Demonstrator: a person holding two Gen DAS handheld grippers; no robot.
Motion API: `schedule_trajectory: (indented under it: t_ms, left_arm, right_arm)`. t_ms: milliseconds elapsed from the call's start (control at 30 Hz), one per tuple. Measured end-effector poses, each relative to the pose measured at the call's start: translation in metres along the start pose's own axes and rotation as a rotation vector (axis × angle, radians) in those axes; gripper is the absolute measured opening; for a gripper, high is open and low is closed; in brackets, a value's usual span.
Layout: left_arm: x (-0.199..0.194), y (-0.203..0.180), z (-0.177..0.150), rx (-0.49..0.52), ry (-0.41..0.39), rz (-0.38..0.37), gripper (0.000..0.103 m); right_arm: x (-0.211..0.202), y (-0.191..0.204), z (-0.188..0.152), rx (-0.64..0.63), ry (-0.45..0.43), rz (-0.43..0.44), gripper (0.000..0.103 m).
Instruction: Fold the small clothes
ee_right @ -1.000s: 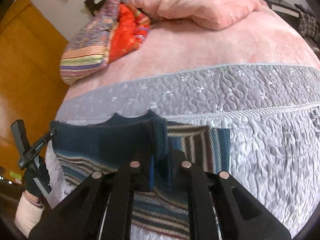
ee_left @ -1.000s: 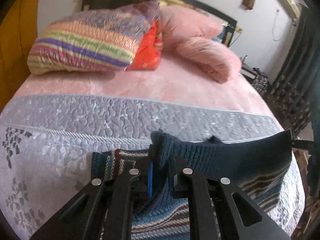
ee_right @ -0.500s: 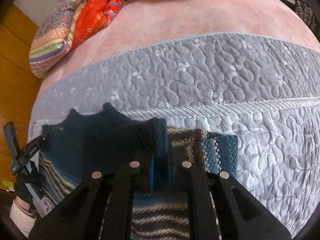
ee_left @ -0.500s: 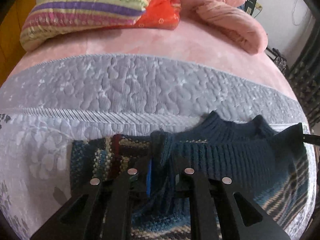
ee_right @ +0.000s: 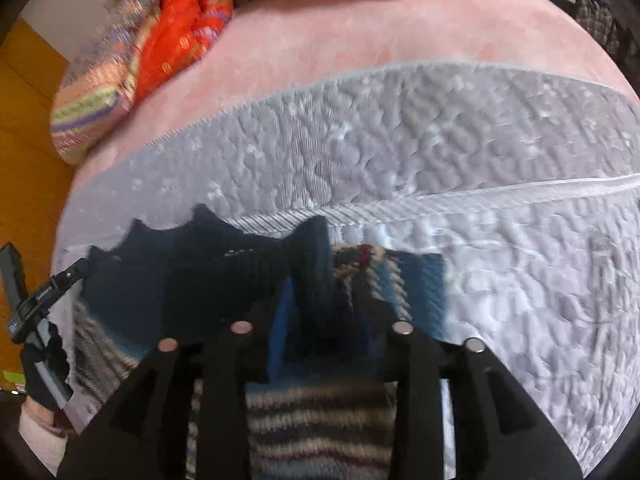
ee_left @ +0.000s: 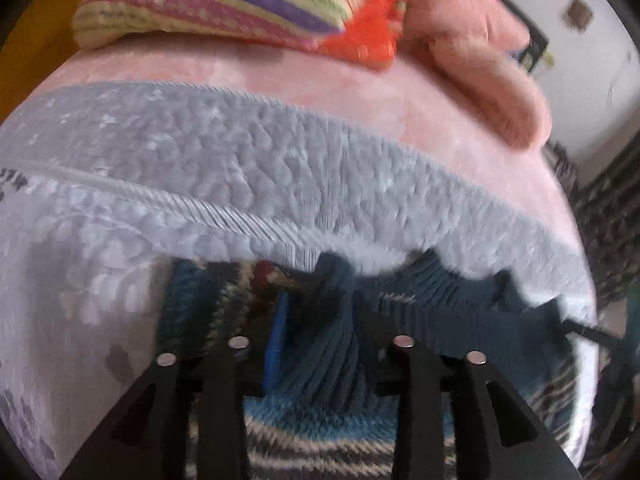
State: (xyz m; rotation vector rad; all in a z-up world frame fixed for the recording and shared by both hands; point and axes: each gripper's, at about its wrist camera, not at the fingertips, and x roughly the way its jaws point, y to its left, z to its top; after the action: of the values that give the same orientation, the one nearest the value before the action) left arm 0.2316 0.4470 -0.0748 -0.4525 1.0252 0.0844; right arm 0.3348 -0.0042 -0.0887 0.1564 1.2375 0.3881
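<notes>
Left gripper [ee_left: 320, 320], right gripper [ee_right: 320, 312]: jaws of each pinching dark ribbed edge of striped knit sweater [ee_right: 320, 420]. Edge carried over the striped body on grey quilted bedspread [ee_left: 240, 168]. First fold under way, later folds outstanding. Beyond: pink blanket [ee_right: 320, 44].

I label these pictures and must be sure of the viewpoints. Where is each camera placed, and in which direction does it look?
Left wrist: sits on the left gripper, looking along its fingers across the grey quilt toward the striped pillow; its own black fingers clamp the sweater.
Right wrist: sits on the right gripper, facing the same way; the left gripper and the hand holding it show at the left edge.
Shared: sweater, quilt, pillow, pink blanket.
</notes>
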Motion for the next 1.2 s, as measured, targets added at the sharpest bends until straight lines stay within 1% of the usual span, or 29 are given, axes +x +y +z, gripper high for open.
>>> schedule_trajectory:
  t_ms: [100, 167, 200, 233, 300, 333, 367, 433, 467, 500, 533, 567, 600, 633, 700, 733, 833, 1000, 1200]
  left_arm:
    - [-0.030, 0.007, 0.004, -0.038, -0.050, -0.038, 0.039]
    - [-0.052, 0.002, 0.000, -0.019, -0.078, -0.064, 0.039]
    - [-0.058, -0.003, -0.003, -0.005, -0.079, -0.062, 0.039]
    - [-0.065, -0.008, -0.007, 0.014, -0.077, -0.059, 0.039]
    - [-0.079, -0.023, -0.025, 0.059, -0.068, -0.100, 0.042]
    - [-0.081, -0.028, -0.031, 0.074, -0.056, -0.103, 0.043]
    - [-0.083, -0.037, -0.043, 0.097, -0.038, -0.115, 0.044]
    - [-0.082, -0.047, -0.062, 0.122, -0.006, -0.144, 0.046]
    - [-0.080, -0.052, -0.070, 0.132, 0.013, -0.148, 0.046]
    - [-0.075, -0.057, -0.080, 0.147, 0.037, -0.148, 0.046]
    - [-0.072, -0.060, -0.085, 0.158, 0.047, -0.141, 0.046]
    - [-0.067, -0.065, -0.092, 0.176, 0.063, -0.126, 0.046]
    - [-0.060, -0.068, -0.099, 0.190, 0.087, -0.112, 0.046]
    - [-0.056, -0.070, -0.102, 0.193, 0.100, -0.107, 0.046]
    - [-0.046, -0.071, -0.110, 0.206, 0.121, -0.082, 0.046]
    - [-0.040, -0.069, -0.113, 0.205, 0.133, -0.063, 0.046]
    - [-0.027, -0.058, -0.121, 0.168, 0.169, -0.051, 0.046]
    - [-0.023, -0.047, -0.125, 0.135, 0.167, -0.085, 0.046]
    - [-0.019, -0.045, -0.125, 0.145, 0.156, -0.081, 0.046]
  right_arm:
    - [-0.032, -0.013, -0.012, 0.002, -0.032, 0.031, 0.034]
    - [-0.050, -0.018, -0.027, -0.015, -0.029, 0.039, 0.034]
    - [-0.056, -0.019, -0.034, -0.023, -0.027, 0.044, 0.036]
    - [-0.062, -0.022, -0.046, -0.032, -0.019, 0.052, 0.039]
    - [-0.067, -0.030, -0.069, -0.031, -0.006, 0.055, 0.044]
    - [-0.067, -0.032, -0.077, -0.026, 0.004, 0.059, 0.047]
    - [-0.065, -0.035, -0.084, -0.024, 0.013, 0.059, 0.048]
    - [-0.057, -0.044, -0.101, -0.019, 0.041, 0.031, 0.049]
    - [-0.053, -0.047, -0.108, -0.007, 0.057, 0.039, 0.048]
    - [-0.049, -0.051, -0.113, 0.012, 0.077, 0.071, 0.035]
    - [-0.045, -0.052, -0.117, 0.025, 0.092, 0.103, 0.025]
    - [-0.046, -0.052, -0.119, 0.029, 0.088, 0.107, 0.024]
    - [-0.048, -0.051, -0.120, 0.027, 0.076, 0.105, 0.015]
    - [-0.050, -0.052, -0.120, 0.031, 0.070, 0.113, 0.011]
    - [-0.054, -0.055, -0.120, 0.056, 0.063, 0.138, 0.011]
    - [-0.054, -0.056, -0.121, 0.060, 0.065, 0.126, 0.010]
    - [-0.049, -0.060, -0.124, 0.071, 0.085, 0.098, 0.010]
    - [-0.038, -0.072, -0.132, 0.111, 0.094, 0.097, 0.010]
    - [-0.029, -0.083, -0.138, 0.155, 0.096, 0.125, 0.012]
